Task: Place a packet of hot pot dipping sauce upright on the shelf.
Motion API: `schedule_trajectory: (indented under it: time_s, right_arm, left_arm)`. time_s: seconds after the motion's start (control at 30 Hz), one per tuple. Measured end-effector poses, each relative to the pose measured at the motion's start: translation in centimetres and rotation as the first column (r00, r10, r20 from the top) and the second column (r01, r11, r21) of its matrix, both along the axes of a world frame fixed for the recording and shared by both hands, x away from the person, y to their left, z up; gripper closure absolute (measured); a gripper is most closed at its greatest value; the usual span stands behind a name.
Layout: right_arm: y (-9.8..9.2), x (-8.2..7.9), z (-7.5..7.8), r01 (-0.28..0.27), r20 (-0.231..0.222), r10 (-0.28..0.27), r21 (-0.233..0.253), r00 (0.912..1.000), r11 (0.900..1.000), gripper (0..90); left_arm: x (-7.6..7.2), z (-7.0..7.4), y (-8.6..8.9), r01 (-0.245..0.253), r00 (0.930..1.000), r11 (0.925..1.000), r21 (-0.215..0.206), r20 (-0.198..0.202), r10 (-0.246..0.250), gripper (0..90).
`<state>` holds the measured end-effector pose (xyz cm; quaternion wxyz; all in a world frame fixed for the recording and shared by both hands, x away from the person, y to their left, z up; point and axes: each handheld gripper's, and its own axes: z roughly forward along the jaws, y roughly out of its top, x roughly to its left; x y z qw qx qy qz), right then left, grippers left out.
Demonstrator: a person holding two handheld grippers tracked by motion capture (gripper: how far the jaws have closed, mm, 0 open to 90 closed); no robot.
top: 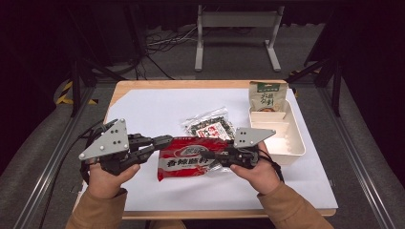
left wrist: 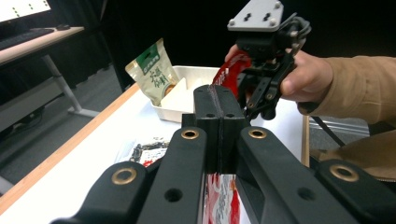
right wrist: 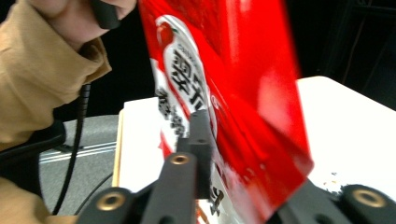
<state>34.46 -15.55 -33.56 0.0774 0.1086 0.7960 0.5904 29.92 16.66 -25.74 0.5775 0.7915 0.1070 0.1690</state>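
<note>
Red snack packet (top: 191, 160) between both hand-held grippers, clamped at each end.

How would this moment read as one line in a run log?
left tool: shut on red foil snack packet | right tool: shut on it | packet: held between both | white plastic tray: beside

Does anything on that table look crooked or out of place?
Mostly the green snack pouch: it leans half over the far rim of the white tray instead of lying flat inside. The red packet is pinched at both ends between the left gripper and right gripper. Nothing looks spilled or torn.
</note>
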Motion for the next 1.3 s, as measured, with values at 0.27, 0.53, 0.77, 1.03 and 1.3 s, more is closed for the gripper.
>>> schedule_trajectory:
  time_s: [0.27, 0.53, 0.77, 1.03, 1.3]
  right_arm:
    - [-0.1, -0.4, 1.9, -0.039, -0.006, 0.039, -0.031, 0.9992, 0.999, 89.2]
    - [-0.3, -0.5, 3.3, -0.036, -0.001, 0.036, -0.064, 0.9993, 0.997, 89.3]
    - [-1.5, -0.2, 4.6, 0.008, 0.031, -0.005, -0.103, 0.9995, 0.995, 89.3]
    - [-3.6, 0.1, 5.9, 0.055, 0.056, -0.048, -0.129, 0.9973, 0.99, 89.3]
    - [-5.6, 0.4, 7.3, 0.105, 0.082, -0.094, -0.137, 0.9922, 0.985, 89.3]
  left_arm:
    - [0.2, 0.1, 0.8, -0.013, 0.9999, 0.9994, -0.032, -0.006, 0.012, 90.0]
    - [0.8, -0.2, 1.0, -0.019, 0.9989, 0.9972, -0.072, -0.045, 0.016, 80.5]
    - [1.5, -0.7, 0.7, -0.067, 0.996, 0.9967, -0.046, -0.062, 0.064, 52.5]
    - [2.6, -1.5, 1.0, -0.113, 0.99, 0.9935, -0.011, -0.086, 0.112, 42.1]
    - [3.9, -2.6, 1.9, -0.173, 0.9775, 0.985, 0.004, -0.122, 0.172, 40.5]
